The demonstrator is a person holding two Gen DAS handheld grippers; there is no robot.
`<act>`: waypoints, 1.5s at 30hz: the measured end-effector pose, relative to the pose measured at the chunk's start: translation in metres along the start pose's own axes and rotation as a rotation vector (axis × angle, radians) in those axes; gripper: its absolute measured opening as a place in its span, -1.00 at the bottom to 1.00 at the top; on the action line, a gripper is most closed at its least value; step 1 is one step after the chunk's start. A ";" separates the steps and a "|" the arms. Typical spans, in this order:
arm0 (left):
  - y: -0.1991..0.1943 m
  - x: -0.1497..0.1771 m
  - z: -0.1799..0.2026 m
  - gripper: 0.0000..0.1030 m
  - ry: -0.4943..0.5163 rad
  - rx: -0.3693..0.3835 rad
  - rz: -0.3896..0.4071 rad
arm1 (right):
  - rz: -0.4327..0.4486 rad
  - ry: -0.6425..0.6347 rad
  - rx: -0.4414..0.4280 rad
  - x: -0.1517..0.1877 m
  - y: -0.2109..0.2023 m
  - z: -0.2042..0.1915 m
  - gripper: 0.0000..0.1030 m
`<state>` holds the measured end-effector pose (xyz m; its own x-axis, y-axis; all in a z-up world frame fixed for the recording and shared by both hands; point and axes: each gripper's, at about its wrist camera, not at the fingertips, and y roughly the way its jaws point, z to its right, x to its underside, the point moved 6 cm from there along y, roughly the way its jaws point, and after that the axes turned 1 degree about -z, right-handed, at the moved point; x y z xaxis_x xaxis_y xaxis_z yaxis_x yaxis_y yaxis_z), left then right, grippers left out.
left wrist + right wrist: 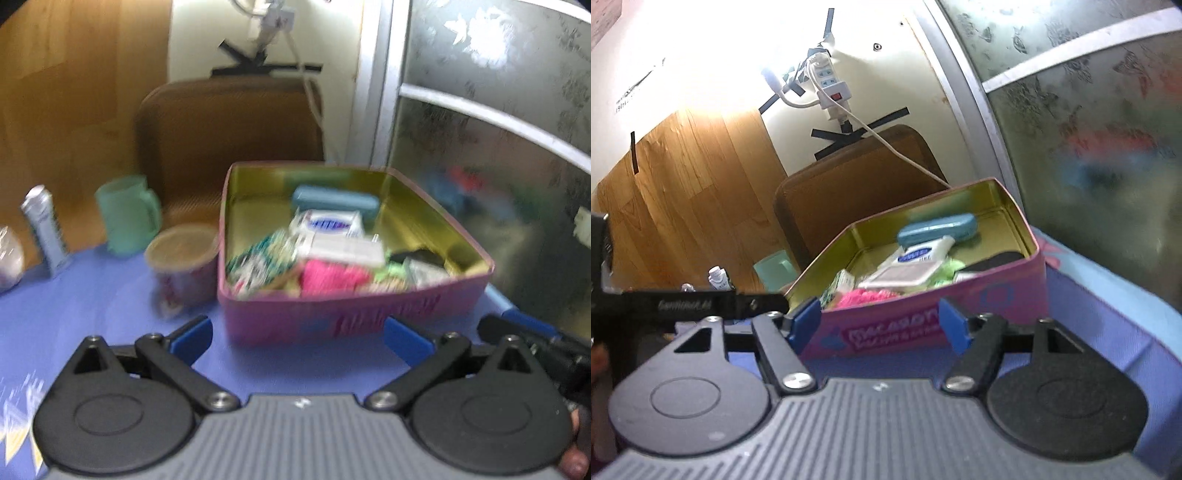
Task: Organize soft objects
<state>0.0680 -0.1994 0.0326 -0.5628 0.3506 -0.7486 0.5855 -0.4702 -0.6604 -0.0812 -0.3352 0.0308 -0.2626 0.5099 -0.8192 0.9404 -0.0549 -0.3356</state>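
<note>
Pink tin [332,317] open side up, long axis left-right; left gripper [297,339] and right gripper [879,319] spread wide, empty, short of tin

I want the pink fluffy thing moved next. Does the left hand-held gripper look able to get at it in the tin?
Probably yes. The left hand-held gripper is open and empty just before the pink tin, which has no lid. The pink fluffy item lies uncovered behind the near wall, so it would have to come from above.
</note>
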 end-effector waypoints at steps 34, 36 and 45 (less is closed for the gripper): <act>-0.011 0.092 -0.013 1.00 0.078 -0.180 -0.091 | -0.143 0.124 0.008 0.055 0.004 -0.019 1.00; -0.006 0.096 -0.015 1.00 0.080 -0.188 -0.111 | -0.166 0.129 0.010 0.061 0.008 -0.018 1.00; -0.002 0.105 -0.016 1.00 0.081 -0.204 -0.137 | -0.202 0.150 0.050 0.079 0.015 -0.020 1.00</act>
<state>0.0172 -0.1485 -0.0458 -0.6008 0.4674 -0.6485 0.6173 -0.2442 -0.7479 -0.0832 -0.2791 -0.0297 -0.4058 0.6365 -0.6559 0.8591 0.0206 -0.5114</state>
